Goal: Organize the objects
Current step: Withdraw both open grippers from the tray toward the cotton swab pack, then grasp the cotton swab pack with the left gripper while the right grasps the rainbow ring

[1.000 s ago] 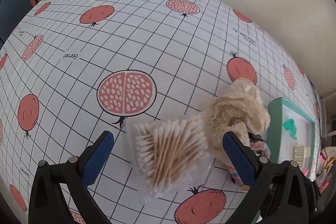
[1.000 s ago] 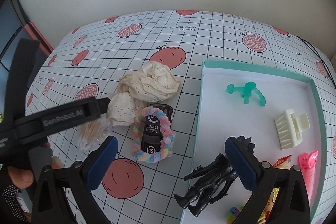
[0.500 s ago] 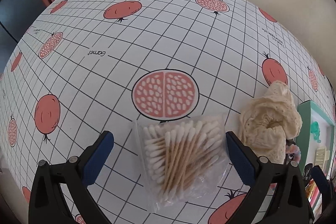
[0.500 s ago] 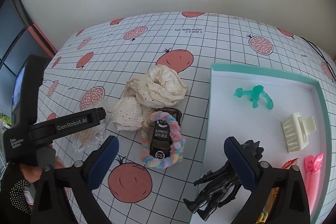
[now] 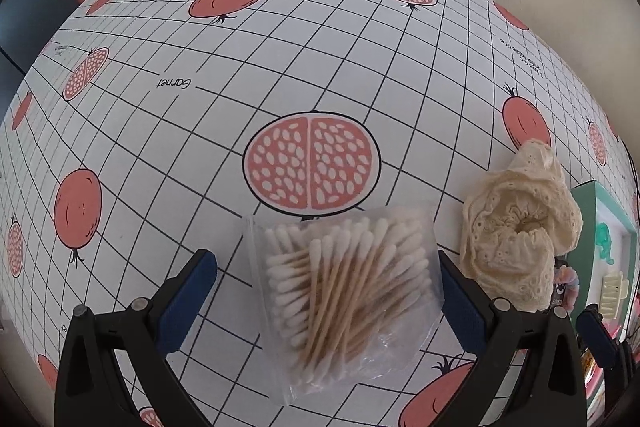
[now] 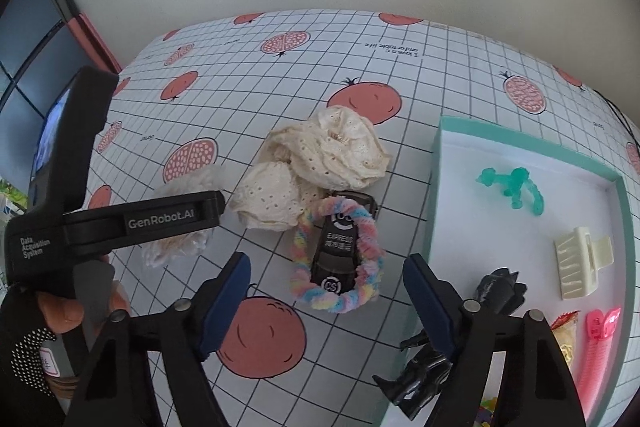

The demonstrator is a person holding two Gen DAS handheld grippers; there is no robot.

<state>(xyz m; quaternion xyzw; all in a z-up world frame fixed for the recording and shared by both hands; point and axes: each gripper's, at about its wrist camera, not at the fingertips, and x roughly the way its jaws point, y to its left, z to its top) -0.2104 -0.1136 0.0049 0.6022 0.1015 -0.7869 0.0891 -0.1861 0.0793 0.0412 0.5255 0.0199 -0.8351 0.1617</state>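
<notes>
Plastic cotton-swab bag between spread left gripper jaws

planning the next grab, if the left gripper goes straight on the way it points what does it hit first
Most likely the clear plastic bag of wooden cotton swabs: it lies between the open blue pads of the left gripper, directly ahead on the pomegranate-print tablecloth. How far above it the gripper sits is unclear.
</notes>
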